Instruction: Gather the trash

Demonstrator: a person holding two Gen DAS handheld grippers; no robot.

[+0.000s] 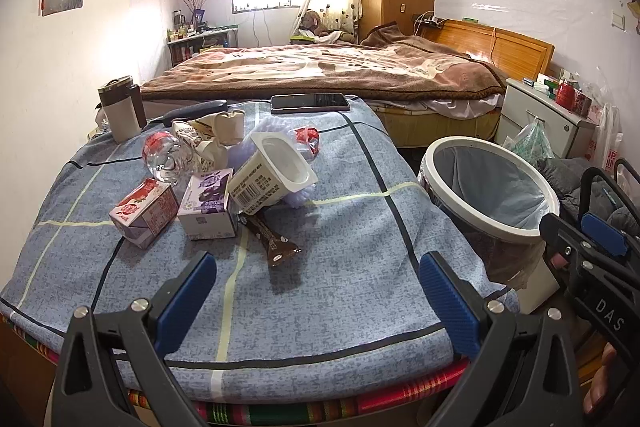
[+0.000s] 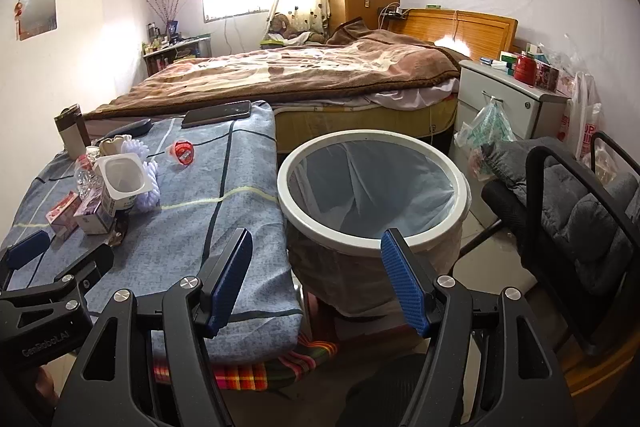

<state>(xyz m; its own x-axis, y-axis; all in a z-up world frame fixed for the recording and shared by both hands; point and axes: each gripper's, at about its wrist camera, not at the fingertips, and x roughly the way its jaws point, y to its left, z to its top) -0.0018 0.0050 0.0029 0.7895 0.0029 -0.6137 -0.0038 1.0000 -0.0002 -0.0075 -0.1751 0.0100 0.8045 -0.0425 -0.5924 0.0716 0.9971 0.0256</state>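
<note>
The left wrist view looks forward and downward from the near edge of the cloth-covered surface (image 1: 312, 307), close above it, between its own claw (image 1: 316, 299) pads. The right wrist view sits further right, facing the same way, over the bin (image 2: 372, 231) beside the surface. Both share the surface, the bin, the bed (image 1: 320, 71) and the far window wall; each catches the other claw at its edge.

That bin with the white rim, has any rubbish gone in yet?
Nothing looks done: the bin shows only its liner. Nothing is in hand; the left claw and right claw are open and empty. Left: cartons, yogurt cup, bottle, wrapper.
</note>
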